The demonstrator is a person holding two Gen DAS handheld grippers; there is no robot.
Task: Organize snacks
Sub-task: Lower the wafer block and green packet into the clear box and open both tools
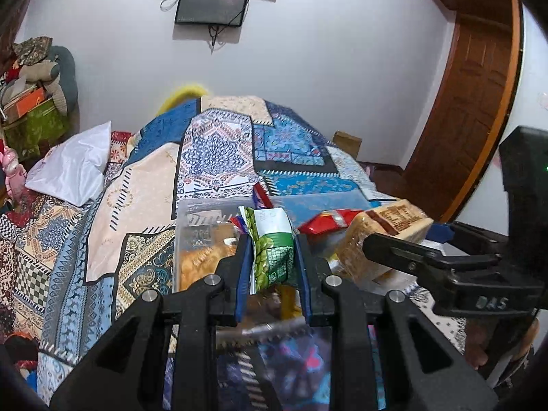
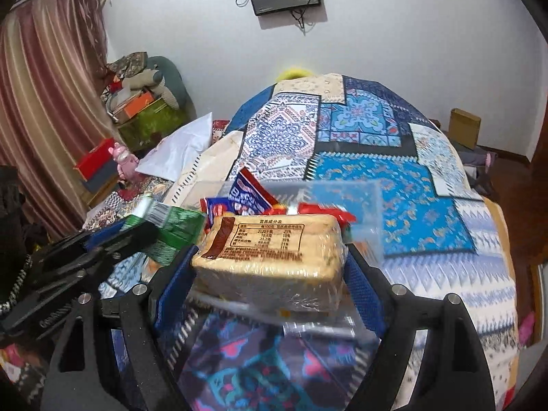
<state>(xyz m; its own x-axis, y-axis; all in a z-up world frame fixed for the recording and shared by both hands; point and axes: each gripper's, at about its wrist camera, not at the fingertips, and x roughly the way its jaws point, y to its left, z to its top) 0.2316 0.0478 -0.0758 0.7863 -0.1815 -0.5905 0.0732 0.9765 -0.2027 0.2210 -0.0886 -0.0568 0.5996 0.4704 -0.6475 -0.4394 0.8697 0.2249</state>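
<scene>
My left gripper is shut on a green and white snack packet, held upright above a clear plastic box on the bed. My right gripper is shut on a wrapped block of pale biscuits with a brown nutrition label, held over the same clear box. The biscuit block also shows in the left wrist view, and the green packet in the right wrist view. Red and blue snack packets lie in the box.
The box sits on a bed with a blue patchwork quilt. A white pillow lies at the left. A wooden door stands at the right. A cardboard box sits on the floor beyond the bed.
</scene>
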